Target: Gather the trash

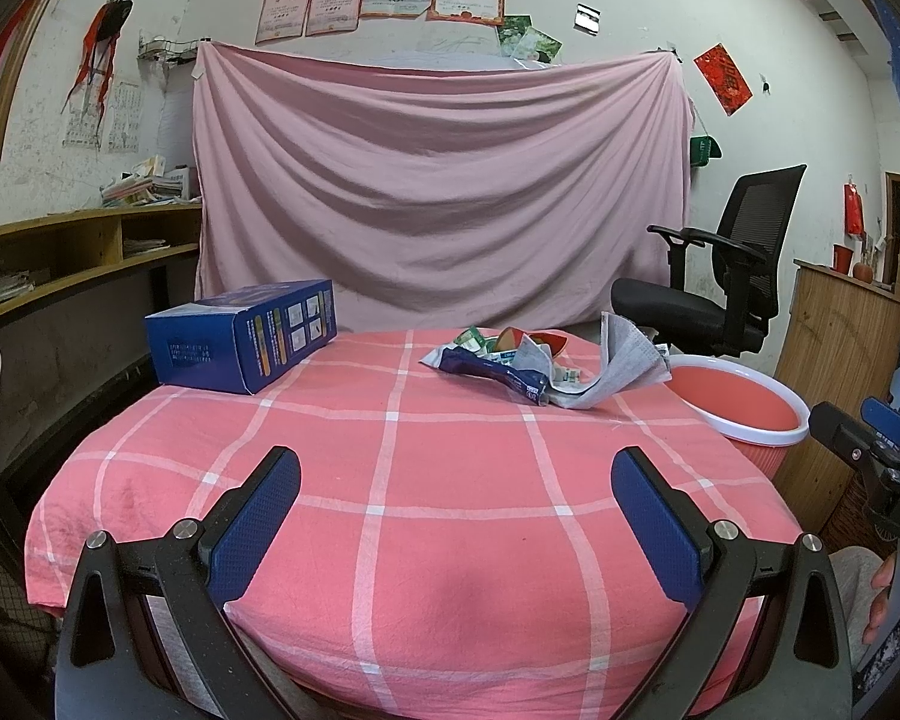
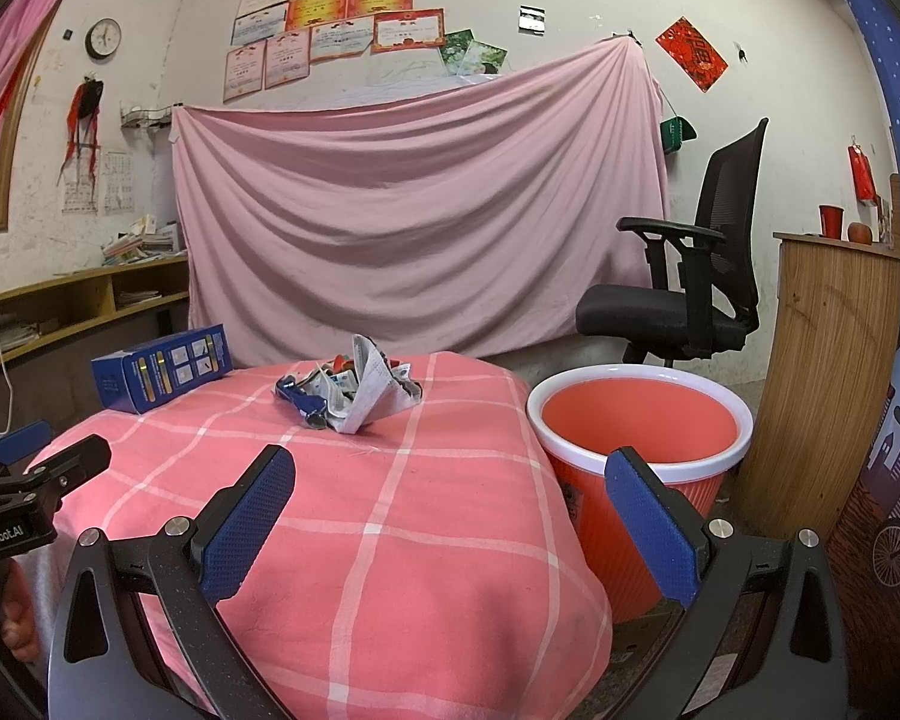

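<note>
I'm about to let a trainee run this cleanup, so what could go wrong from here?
The trash pile is loose wrappers and paper; one claw grab may take only part and scatter the rest over the table. The bin stands beside the table, below its top, so pieces carried over the edge could fall short. The blue box lies apart from the pile and could be overlooked.

Left wrist view: sits low at the near edge of the pink checked tablecloth (image 1: 390, 480), facing straight across it toward the draped pink sheet (image 1: 438, 180) on the far wall. Right wrist view: set further right, off the table's right corner, facing the same wall, with the orange white-rimmed plastic bin (image 2: 636, 420) close in front. Both share tablecloth, sheet, bin, blue cardboard box (image 1: 240, 336) and black mesh office chair (image 2: 690, 276).
</note>
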Action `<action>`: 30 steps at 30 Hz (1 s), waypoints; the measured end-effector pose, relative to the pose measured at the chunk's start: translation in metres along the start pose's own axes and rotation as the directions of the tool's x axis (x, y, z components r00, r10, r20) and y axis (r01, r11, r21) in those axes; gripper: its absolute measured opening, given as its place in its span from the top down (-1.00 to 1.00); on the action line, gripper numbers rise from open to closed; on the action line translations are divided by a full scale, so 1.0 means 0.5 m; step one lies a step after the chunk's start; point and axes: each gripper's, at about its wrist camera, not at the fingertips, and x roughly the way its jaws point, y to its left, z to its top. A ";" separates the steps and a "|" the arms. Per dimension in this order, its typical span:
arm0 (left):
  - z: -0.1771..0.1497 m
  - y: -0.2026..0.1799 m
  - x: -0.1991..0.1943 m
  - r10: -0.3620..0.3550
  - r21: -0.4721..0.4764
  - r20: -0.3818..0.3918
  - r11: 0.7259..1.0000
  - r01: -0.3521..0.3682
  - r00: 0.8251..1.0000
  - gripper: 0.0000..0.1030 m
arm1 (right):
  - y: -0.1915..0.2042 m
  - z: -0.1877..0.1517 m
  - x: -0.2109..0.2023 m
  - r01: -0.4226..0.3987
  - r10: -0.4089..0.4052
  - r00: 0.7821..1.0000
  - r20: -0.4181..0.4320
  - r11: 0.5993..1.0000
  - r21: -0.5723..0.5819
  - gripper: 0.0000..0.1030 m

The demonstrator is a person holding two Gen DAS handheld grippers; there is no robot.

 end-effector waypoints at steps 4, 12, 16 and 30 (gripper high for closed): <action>-0.001 0.004 -0.009 0.017 -0.020 0.022 1.000 -0.016 1.000 -0.97 | 0.004 -0.006 0.002 0.006 -0.006 1.000 0.005 1.000 -0.004 -1.00; 0.002 0.017 -0.007 0.029 -0.051 0.024 0.998 -0.028 0.999 -0.97 | 0.000 -0.001 0.009 0.000 0.000 1.000 -0.005 1.000 -0.002 -1.00; 0.004 0.017 -0.008 0.048 -0.054 0.040 0.997 -0.046 0.998 -0.97 | 0.006 -0.003 0.014 -0.005 0.005 1.000 -0.013 1.000 -0.030 -1.00; 0.099 0.015 0.060 0.044 -0.048 0.096 0.998 -0.039 0.994 -0.97 | -0.039 0.083 0.066 0.021 -0.021 0.998 0.056 1.000 -0.008 -1.00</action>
